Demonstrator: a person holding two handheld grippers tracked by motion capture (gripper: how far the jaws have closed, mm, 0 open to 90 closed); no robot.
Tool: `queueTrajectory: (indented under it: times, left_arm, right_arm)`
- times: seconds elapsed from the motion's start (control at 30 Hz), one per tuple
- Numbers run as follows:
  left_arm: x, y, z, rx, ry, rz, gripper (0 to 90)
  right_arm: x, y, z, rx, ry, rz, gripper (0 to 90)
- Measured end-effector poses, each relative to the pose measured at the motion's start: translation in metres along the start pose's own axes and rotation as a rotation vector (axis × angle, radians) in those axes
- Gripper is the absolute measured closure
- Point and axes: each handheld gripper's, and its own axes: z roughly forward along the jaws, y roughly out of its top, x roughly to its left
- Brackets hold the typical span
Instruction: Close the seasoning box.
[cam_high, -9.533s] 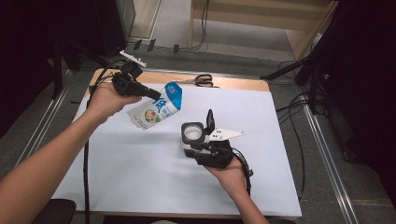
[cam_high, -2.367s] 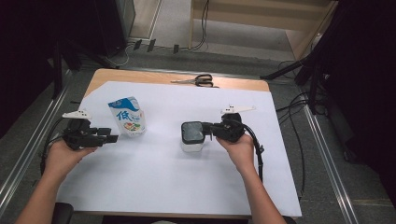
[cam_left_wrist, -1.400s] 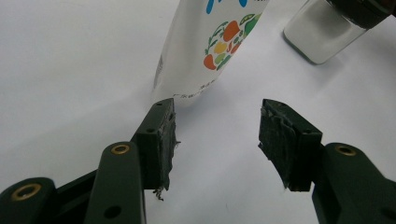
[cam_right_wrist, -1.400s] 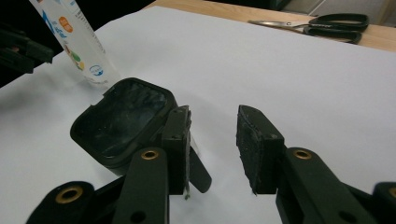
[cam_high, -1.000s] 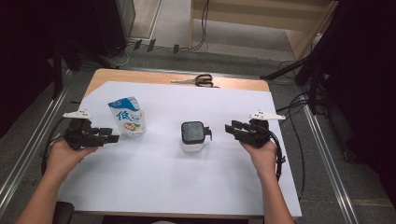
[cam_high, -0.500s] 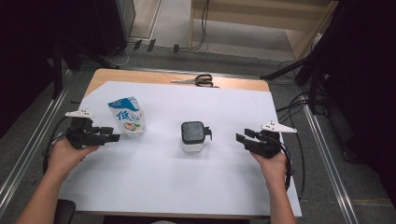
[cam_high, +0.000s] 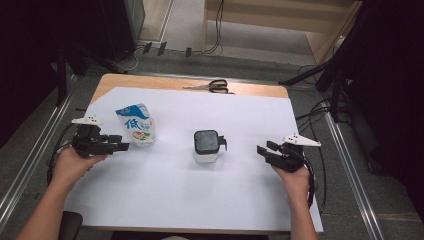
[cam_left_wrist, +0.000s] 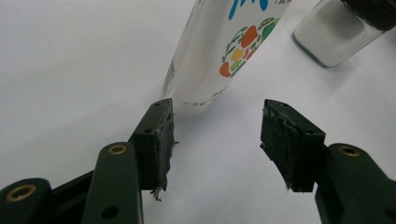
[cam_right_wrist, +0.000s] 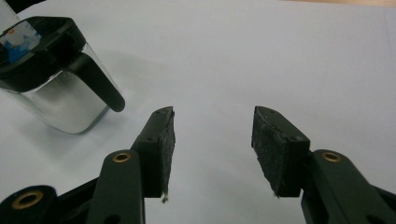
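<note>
Pouch (cam_left_wrist: 219, 51) top cut off in left gripper view; printed fruit legible there, blurred from high view. Jar (cam_high: 206, 146) mid-sheet, black lid, handle toward right gripper (cam_high: 263, 150). Right gripper well right of jar, jaws apart, just been opening, nothing between. Left gripper (cam_high: 121, 146) left of jar, level, jaws apart, tips just short of pouch base. Scissors (cam_high: 210, 86) beyond jar.

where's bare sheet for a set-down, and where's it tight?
Bare: the near half of the white sheet between the two forearms, and the far right part beyond the jar. Also the gap between jar and right hand-held gripper. Tight: the pouch sits just past the left hand-held gripper.
</note>
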Motion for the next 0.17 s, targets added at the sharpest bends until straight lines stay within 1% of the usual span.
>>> queueTrajectory:
  times: [0.07, 0.17]
  left_arm:
    - [-0.0001, 0.0, 0.0001, -0.003, 0.001, -0.004, 45.0]
    - [-0.0002, 0.0001, -0.0006, -0.002, -0.001, -0.005, 45.0]
  right_arm:
    - [0.0004, -0.0001, 0.0002, -0.002, -0.016, -0.003, 50.1]
    - [0.0006, -0.0002, 0.0013, 0.0, -0.019, -0.006, 49.9]
